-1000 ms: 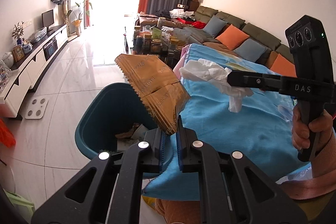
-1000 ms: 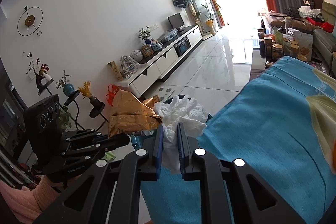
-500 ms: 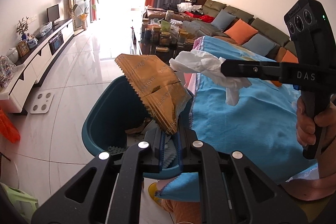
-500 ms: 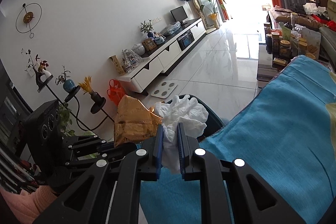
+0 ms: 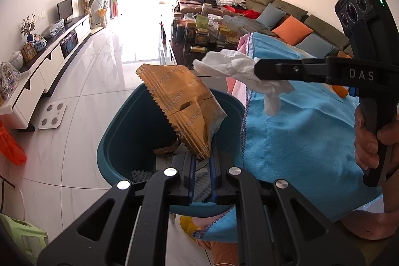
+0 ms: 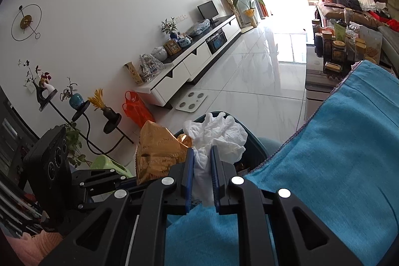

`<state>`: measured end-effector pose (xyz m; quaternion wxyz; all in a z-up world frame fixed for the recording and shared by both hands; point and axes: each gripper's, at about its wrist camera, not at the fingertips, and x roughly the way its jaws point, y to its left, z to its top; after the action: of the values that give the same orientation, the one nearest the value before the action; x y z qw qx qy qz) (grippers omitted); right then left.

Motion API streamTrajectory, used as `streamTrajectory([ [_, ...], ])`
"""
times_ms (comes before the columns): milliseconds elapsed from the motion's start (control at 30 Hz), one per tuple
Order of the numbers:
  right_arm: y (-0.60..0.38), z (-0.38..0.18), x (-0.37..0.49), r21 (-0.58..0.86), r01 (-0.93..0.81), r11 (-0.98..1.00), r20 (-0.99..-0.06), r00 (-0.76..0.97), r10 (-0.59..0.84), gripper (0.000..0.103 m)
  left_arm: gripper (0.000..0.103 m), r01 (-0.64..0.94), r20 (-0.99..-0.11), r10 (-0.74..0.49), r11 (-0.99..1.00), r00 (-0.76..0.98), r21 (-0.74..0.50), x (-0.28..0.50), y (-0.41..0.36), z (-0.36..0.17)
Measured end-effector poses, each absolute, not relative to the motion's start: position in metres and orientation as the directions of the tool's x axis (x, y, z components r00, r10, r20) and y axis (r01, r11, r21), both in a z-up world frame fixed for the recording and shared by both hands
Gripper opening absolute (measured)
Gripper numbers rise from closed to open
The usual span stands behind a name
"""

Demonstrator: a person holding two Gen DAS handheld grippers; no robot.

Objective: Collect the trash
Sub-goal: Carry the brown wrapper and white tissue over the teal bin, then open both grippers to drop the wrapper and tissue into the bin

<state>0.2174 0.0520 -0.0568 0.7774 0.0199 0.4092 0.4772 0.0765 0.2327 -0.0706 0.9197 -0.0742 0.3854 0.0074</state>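
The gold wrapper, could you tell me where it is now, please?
In the left wrist view the gold wrapper is pinched in the left gripper, above the teal bin.

The teal bin (image 5: 119,141) mouth gapes open below; the blue cloth (image 5: 299,136) edge seemingly crowds its right rim.

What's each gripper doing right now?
Left gripper: closed on the gold wrapper.
Right gripper: closed on the white tissue.
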Motion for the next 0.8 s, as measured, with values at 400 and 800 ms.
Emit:
streamTrajectory([
  [400, 0.082, -0.073, 0.225, 0.414, -0.721, 0.556, -0.67, 0.172, 0.722, 0.012, 0.01, -0.1, -0.752, -0.04, 0.985, 0.658, -0.14, 0.098, 0.244, -0.092],
  [800, 0.102, -0.083, 0.236, 0.416, -0.691, 0.591, -0.717, 0.15, 0.681, 0.019, 0.013, -0.134, -0.774, -0.044, 0.977, 0.632, -0.165, 0.123, 0.258, -0.111],
])
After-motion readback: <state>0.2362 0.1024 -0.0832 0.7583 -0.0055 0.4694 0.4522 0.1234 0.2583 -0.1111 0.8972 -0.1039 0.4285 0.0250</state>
